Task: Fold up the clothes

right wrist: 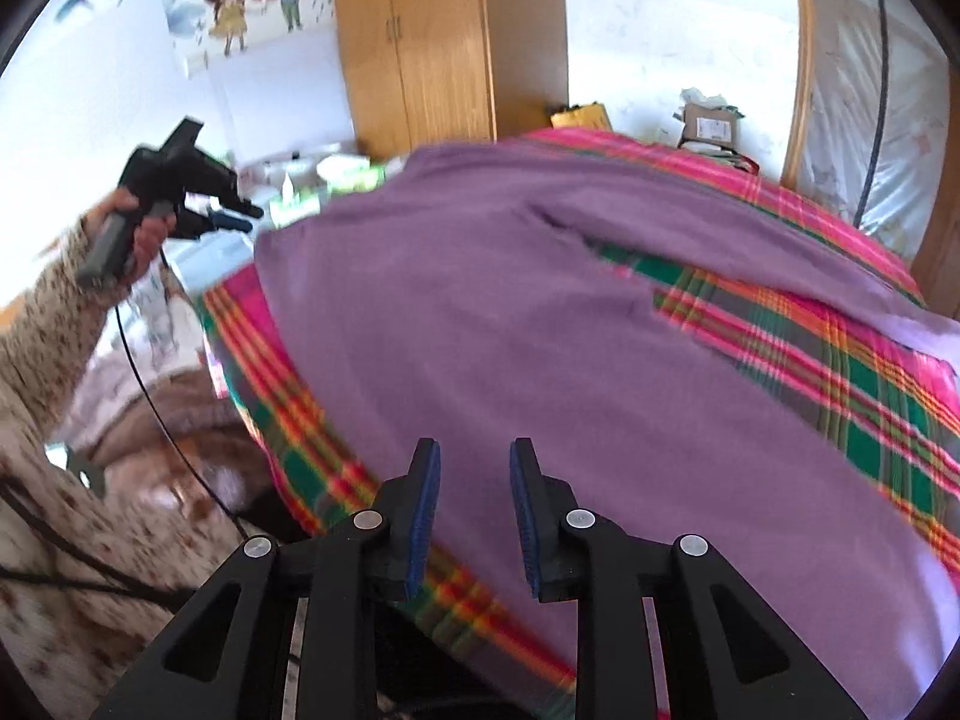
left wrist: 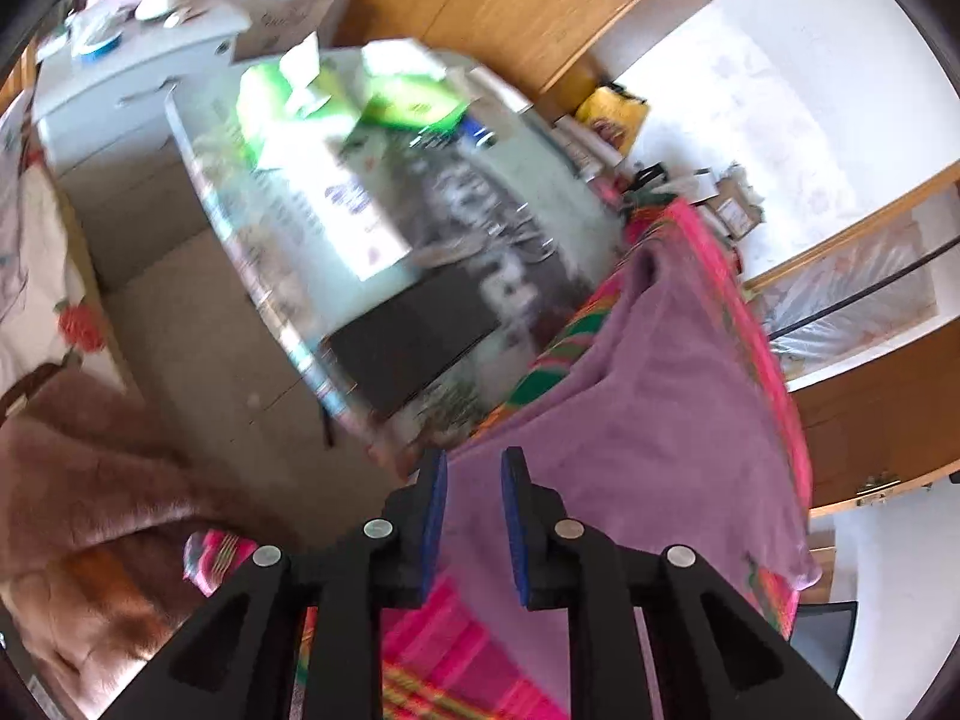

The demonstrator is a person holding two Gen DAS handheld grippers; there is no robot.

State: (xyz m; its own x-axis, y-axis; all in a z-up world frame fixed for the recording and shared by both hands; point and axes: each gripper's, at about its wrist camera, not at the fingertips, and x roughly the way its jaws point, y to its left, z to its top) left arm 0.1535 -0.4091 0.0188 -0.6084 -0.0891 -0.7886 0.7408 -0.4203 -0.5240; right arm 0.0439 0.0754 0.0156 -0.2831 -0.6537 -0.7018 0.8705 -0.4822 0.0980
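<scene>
With the purple garment (right wrist: 540, 312) lying spread over the plaid blanket (right wrist: 840, 360) on the bed, the left gripper (left wrist: 474, 516) and right gripper (right wrist: 474, 516) are hovering partly open and holding nothing, so any regrasp is risking pinching the blanket underneath together with the cloth.

One purple garment (right wrist: 480, 324) is counted, spread on one plaid sheet (right wrist: 810, 354). Two tongs are present: left tongs (left wrist: 474, 516) and right tongs (right wrist: 474, 516), each with two blue pads (right wrist: 423, 516). One desk (left wrist: 552, 192), one white cabinet (left wrist: 120, 96) and one wooden wardrobe (right wrist: 414, 36) are visible. One brown fuzzy blanket (left wrist: 84, 480) is noted.
</scene>
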